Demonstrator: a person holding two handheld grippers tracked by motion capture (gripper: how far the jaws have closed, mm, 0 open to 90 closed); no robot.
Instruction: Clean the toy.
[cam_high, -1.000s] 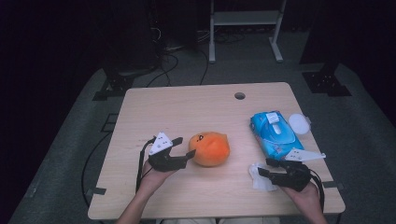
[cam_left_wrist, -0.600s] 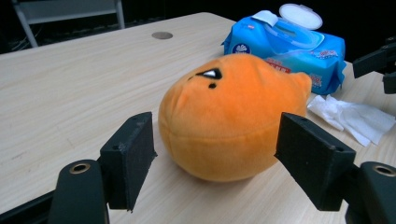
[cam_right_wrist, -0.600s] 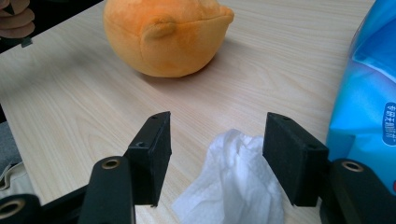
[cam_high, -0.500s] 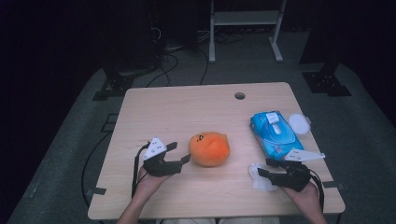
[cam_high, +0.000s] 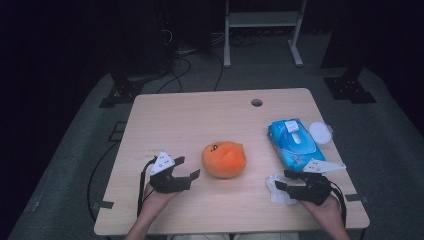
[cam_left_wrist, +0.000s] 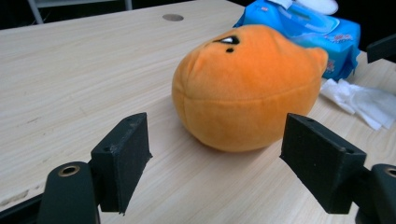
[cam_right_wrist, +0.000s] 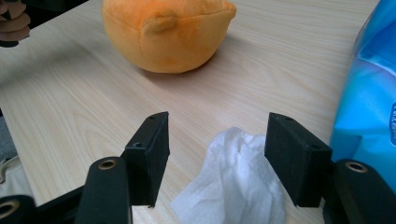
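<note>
Orange plush toy, one wipes pack, one tissue

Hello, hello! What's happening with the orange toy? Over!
Left hand-held gripper open, facing toy. Right hand-held gripper open over tissue. Toy untouched. Nothing in the way.

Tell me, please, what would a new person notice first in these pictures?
The eye goes first to the orange plush toy in the middle of the wooden table. The left hand-held gripper stands open beside it. At the right lies a blue wipes pack, and near it a crumpled white tissue sits between the open jaws of the right hand-held gripper.
</note>
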